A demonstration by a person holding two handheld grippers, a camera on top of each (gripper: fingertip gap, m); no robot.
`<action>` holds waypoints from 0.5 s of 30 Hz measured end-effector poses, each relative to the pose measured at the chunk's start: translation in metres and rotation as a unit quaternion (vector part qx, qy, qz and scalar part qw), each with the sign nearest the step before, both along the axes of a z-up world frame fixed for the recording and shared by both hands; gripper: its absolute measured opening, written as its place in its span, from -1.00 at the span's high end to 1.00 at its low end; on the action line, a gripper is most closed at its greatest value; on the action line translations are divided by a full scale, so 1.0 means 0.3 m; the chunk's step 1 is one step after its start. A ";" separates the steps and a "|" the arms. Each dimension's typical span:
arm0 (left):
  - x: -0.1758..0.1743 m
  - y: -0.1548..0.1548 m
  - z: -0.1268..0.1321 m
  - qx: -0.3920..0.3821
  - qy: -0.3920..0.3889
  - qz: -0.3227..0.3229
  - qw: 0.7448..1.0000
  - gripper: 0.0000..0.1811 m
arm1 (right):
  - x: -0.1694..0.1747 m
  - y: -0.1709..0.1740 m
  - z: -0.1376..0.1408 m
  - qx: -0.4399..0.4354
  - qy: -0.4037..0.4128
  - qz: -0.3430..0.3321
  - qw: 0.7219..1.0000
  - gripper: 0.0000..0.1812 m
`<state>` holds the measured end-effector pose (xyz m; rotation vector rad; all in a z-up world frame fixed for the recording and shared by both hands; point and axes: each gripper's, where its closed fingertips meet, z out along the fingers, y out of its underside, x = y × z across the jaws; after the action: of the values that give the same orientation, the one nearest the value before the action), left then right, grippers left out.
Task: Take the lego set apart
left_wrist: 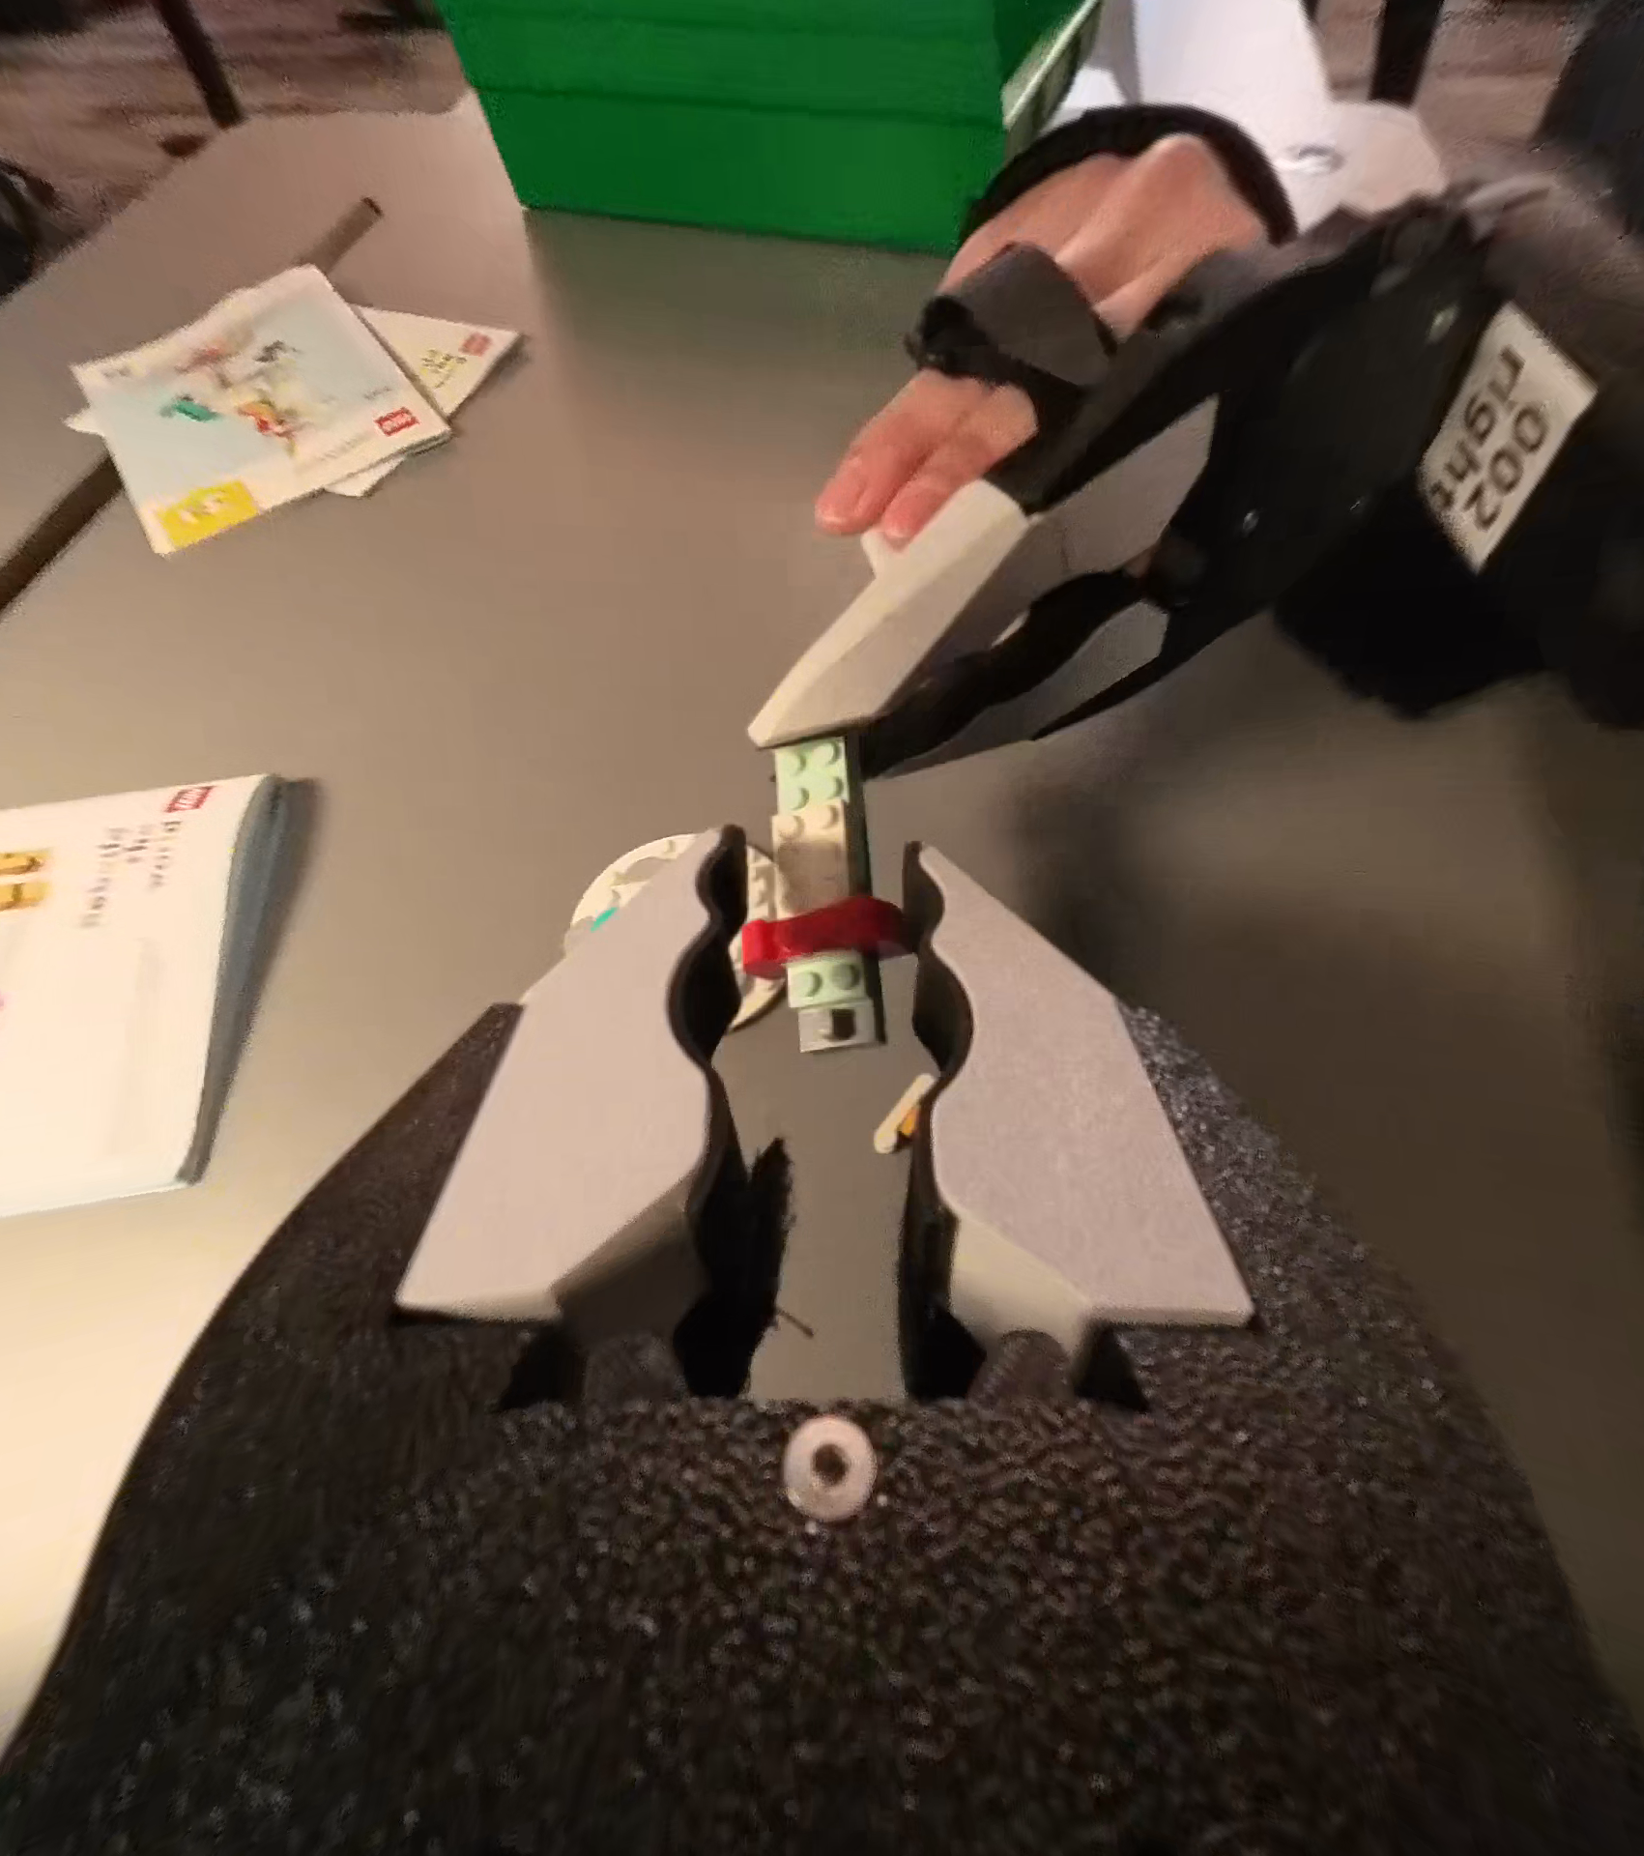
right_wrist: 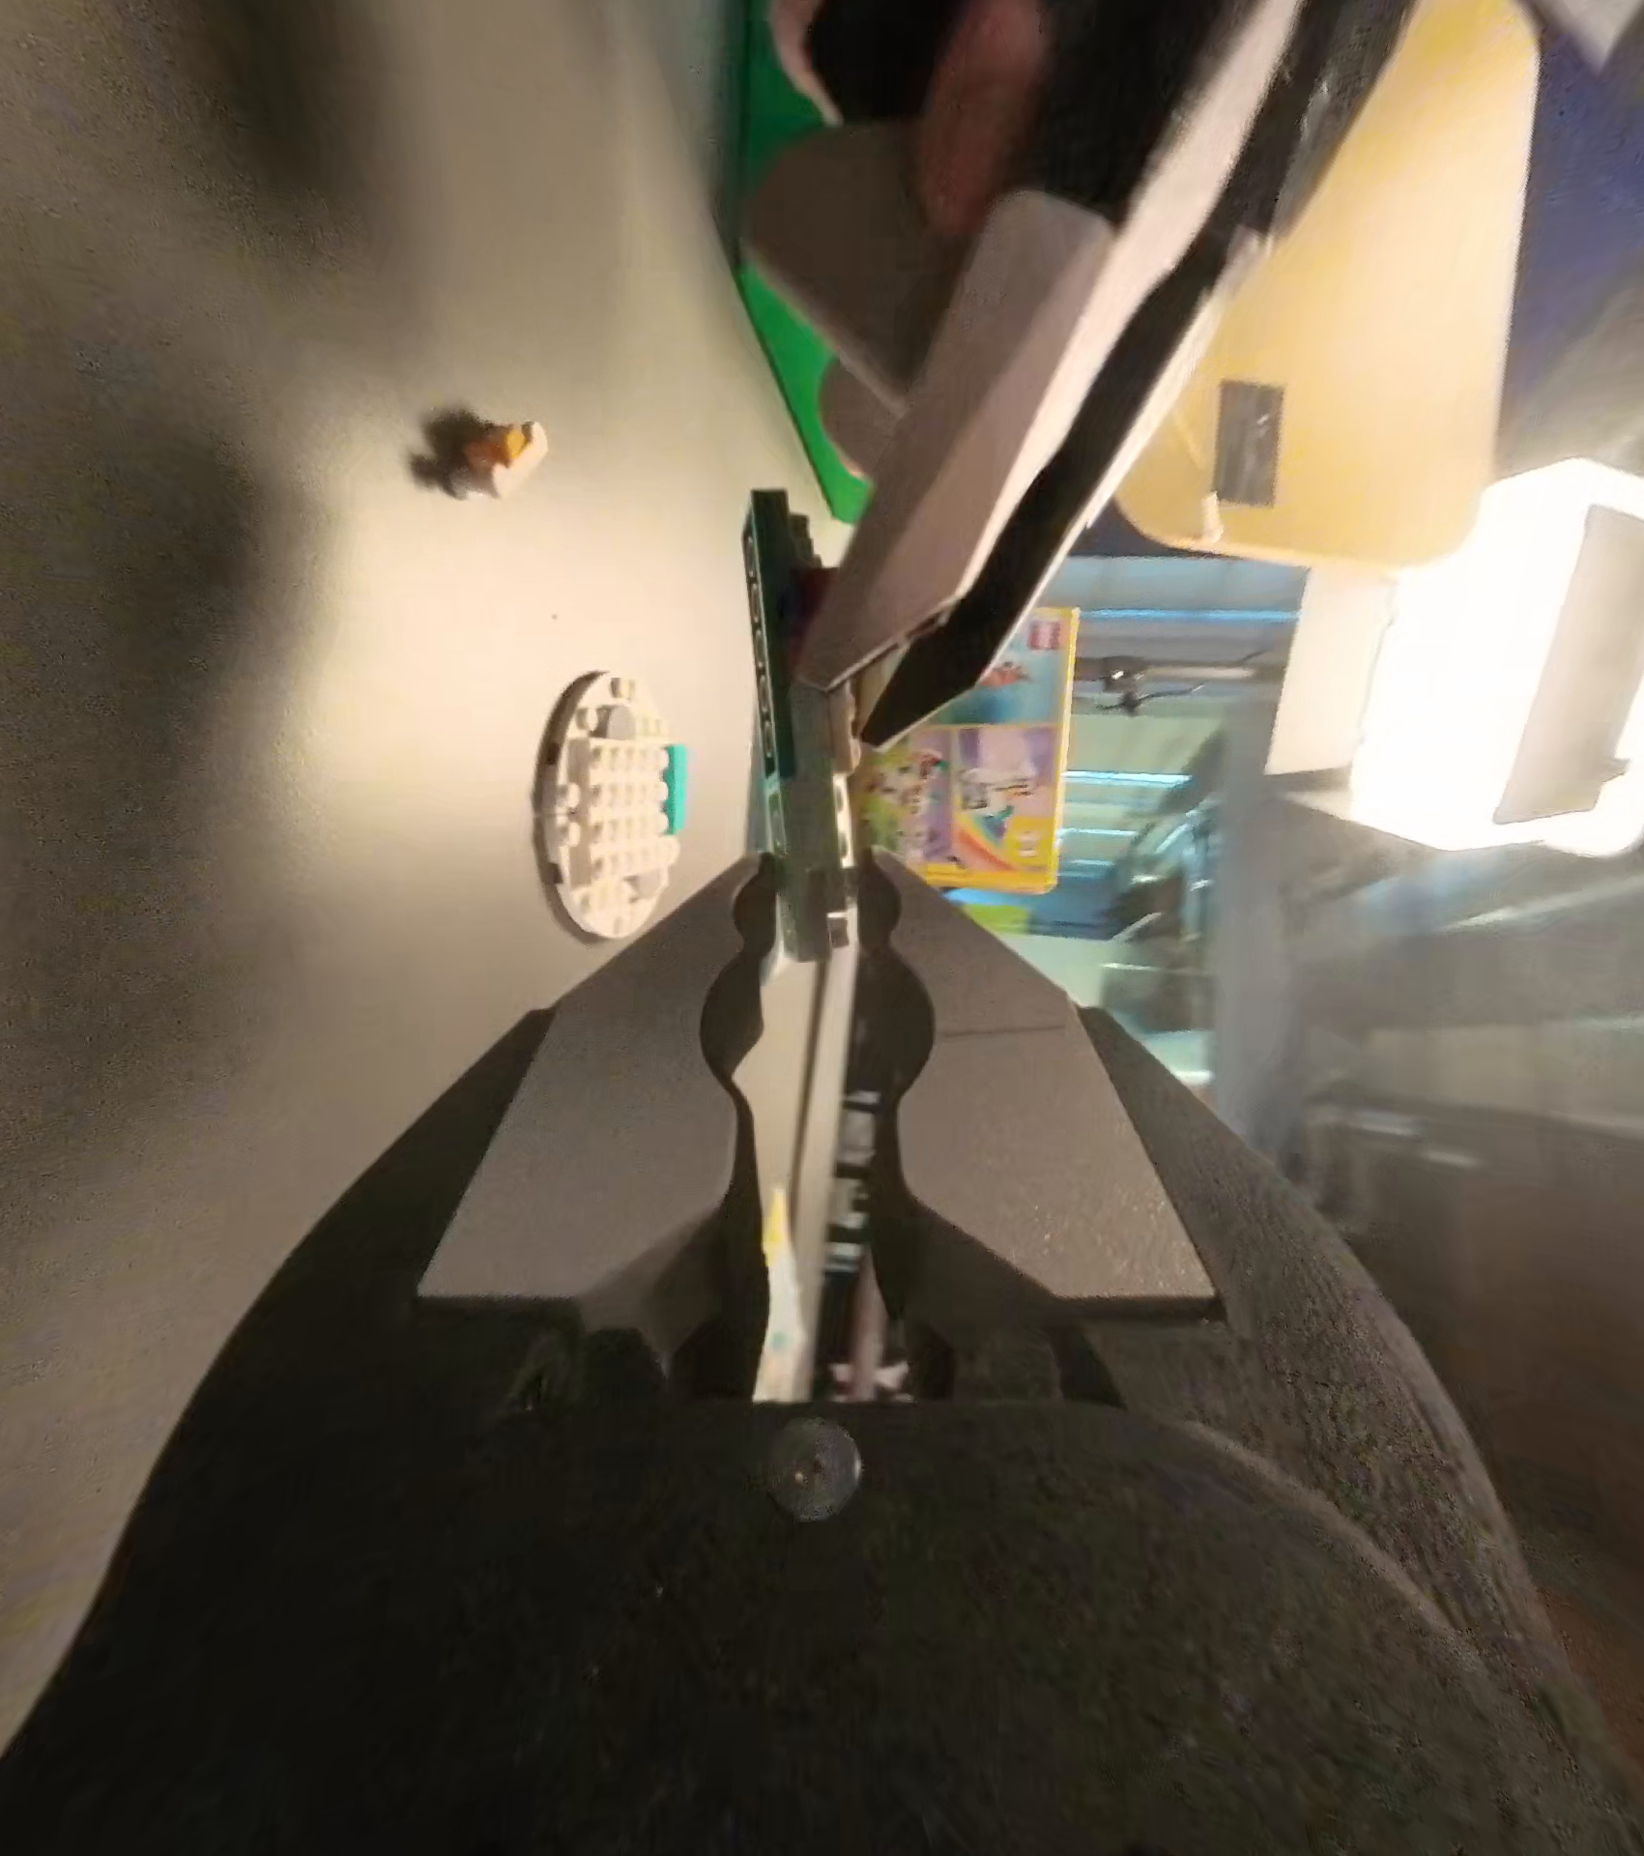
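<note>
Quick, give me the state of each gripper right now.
Left gripper: partly open around the lego piece; contact cannot be told.
Right gripper: shut on the far end of the lego piece.

Left wrist view looks forward and down along its gripper fingers, close over the grey table [left_wrist: 496, 623], facing the far green bin [left_wrist: 747, 121]. Right wrist view is rolled sideways, close in, table [right_wrist: 195, 1004] filling its left. Both share the lego strip [left_wrist: 823, 904] [right_wrist: 802, 803] and round white plate [left_wrist: 632, 874] [right_wrist: 607, 803].

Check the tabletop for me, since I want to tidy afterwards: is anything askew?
The instruction booklets lie fanned crookedly, and a small loose lego piece sits stray beside the left gripper. Nothing looks spilled or broken.
</note>
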<state>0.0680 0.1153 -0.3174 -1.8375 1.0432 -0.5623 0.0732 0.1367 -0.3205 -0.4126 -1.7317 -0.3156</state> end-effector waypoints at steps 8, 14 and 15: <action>0.020 -0.028 -0.030 -0.060 0.079 -0.047 0.994 0.90 | -0.013 -0.031 -0.023 0.083 -0.041 0.016 0.996 0.85; -0.035 0.011 0.063 -0.027 0.046 -0.003 0.999 0.99 | 0.019 0.031 -0.050 0.077 -0.050 -0.011 0.996 0.86; -0.037 0.008 0.066 -0.027 0.051 -0.005 0.998 0.94 | 0.013 0.026 -0.043 0.084 -0.045 -0.007 0.995 0.85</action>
<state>0.0568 0.1176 -0.2976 -1.9260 1.1141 -0.5110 0.0772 0.1444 -0.3335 -0.2920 -1.7742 -0.4932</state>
